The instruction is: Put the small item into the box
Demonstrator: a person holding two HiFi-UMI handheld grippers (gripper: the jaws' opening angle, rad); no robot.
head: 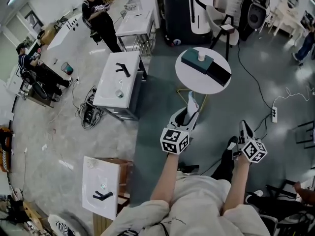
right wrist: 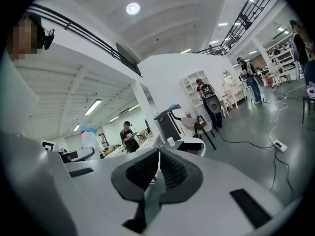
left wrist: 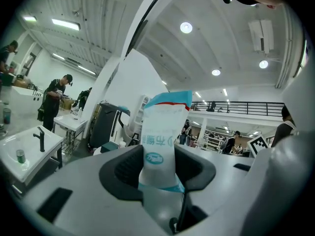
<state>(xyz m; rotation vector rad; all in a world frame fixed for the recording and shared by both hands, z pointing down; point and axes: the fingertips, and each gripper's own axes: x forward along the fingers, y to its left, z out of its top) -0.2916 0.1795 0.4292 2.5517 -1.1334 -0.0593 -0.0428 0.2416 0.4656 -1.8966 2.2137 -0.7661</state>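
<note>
The small item, a white plastic sachet with a teal top and a red stripe [left wrist: 165,127], is pinched upright in my left gripper [left wrist: 158,170]. The jaws are clamped on its lower half and the top sticks well out.

In the head view the sachet [head: 193,102] sits mid-frame, pointing up-frame toward the round white table [head: 189,80], near it but not over it. The box, a flat dark one that's teal at one end and black at the other [head: 209,67], lies on that table. A small white cup [head: 201,56] is at its teal end.

My right gripper [right wrist: 157,167] is squeezed fully together with nothing in it. It's lower right in the head view [head: 244,128].

Around that, grey floor lies between me and the table. There's a white power strip [head: 274,114] at the right and a white sink-top bench with a black tap [head: 108,90] left of centre.

Only the left gripper view shows the blue print on the sachet. The right gripper view catches the sachet [right wrist: 88,134] at its left, with the table and cup mid-frame. Only the head view shows the gap between sachet and box.
</note>
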